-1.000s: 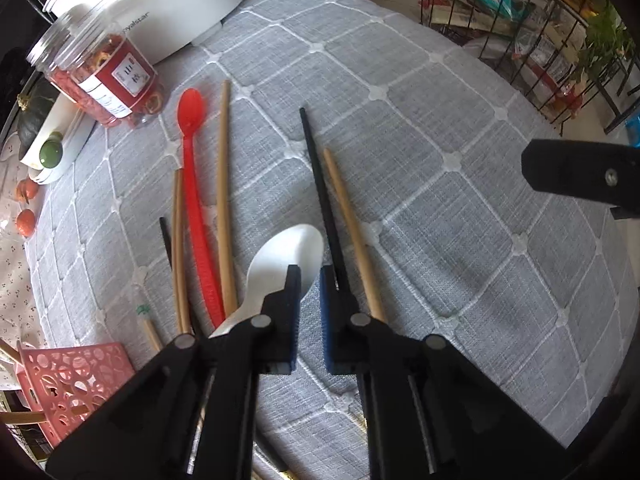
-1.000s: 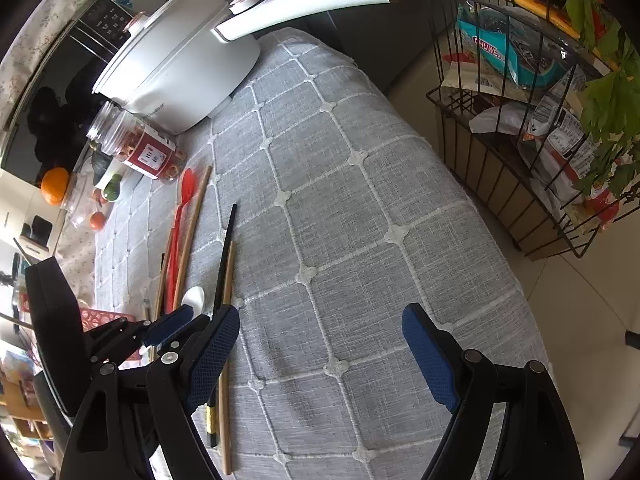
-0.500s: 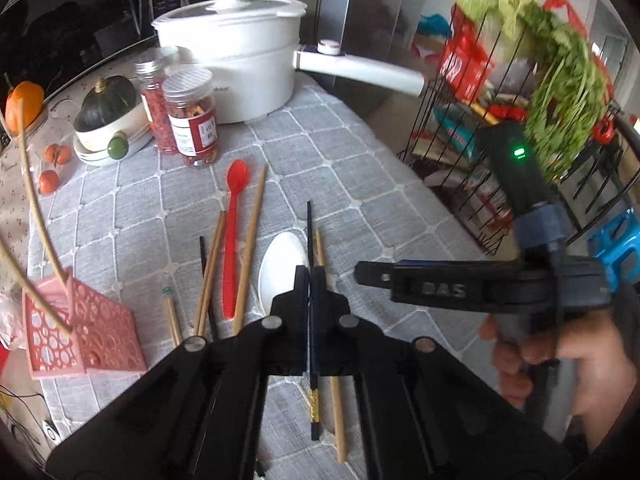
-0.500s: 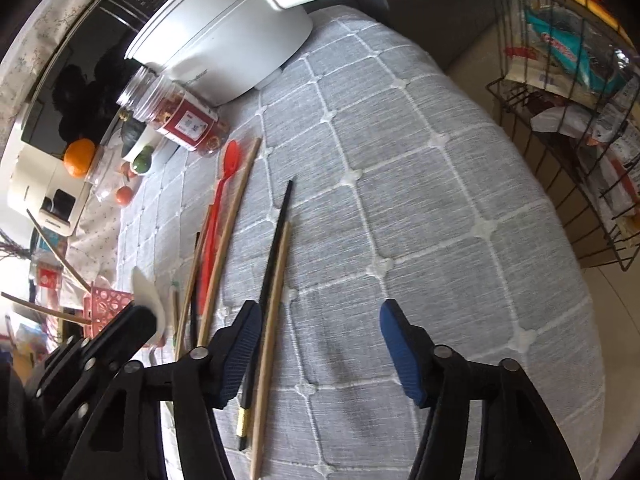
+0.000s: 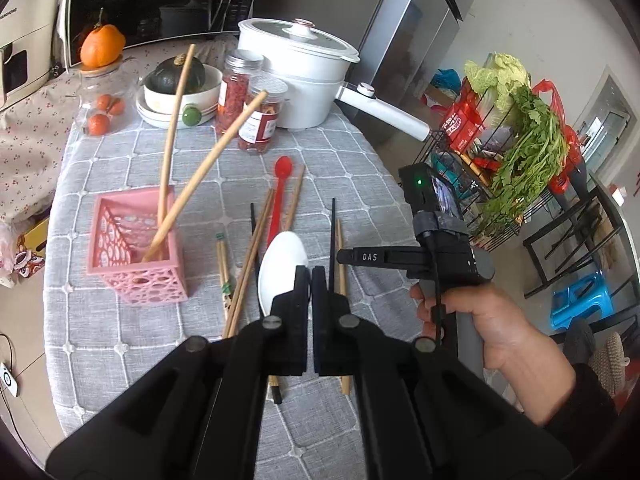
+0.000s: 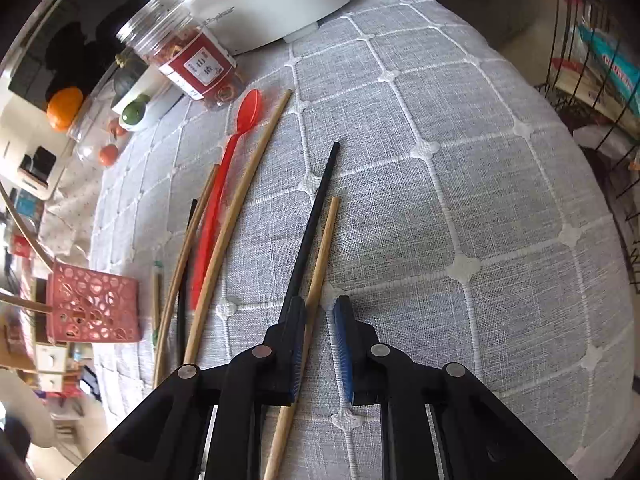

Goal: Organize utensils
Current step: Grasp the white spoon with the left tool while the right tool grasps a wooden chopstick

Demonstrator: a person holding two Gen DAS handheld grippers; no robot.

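My left gripper (image 5: 311, 276) is shut on the handle of a white spoon (image 5: 282, 268) and holds it above the table, bowl forward. A pink basket (image 5: 148, 284) stands to the left with two wooden chopsticks (image 5: 172, 128) leaning in it. A red spoon (image 5: 280, 188) and several chopsticks lie on the grey cloth. My right gripper (image 6: 320, 304) is low over the cloth and its jaws are closing. A wooden chopstick (image 6: 324, 252) lies between them, with a gap still at the right pad. A black chopstick (image 6: 316, 208) runs under the left finger.
A white pot (image 5: 296, 76), two spice jars (image 5: 260, 116) and a bowl with a squash (image 5: 180, 80) stand at the back. A wire rack of vegetables (image 5: 520, 140) stands off the table's right edge. A hand (image 5: 480, 320) holds the right gripper.
The left gripper shut on the white spoon and lifted it off the cloth, turning toward the basket. The right gripper moved left over the chopsticks and narrowed its jaws around the wooden one.
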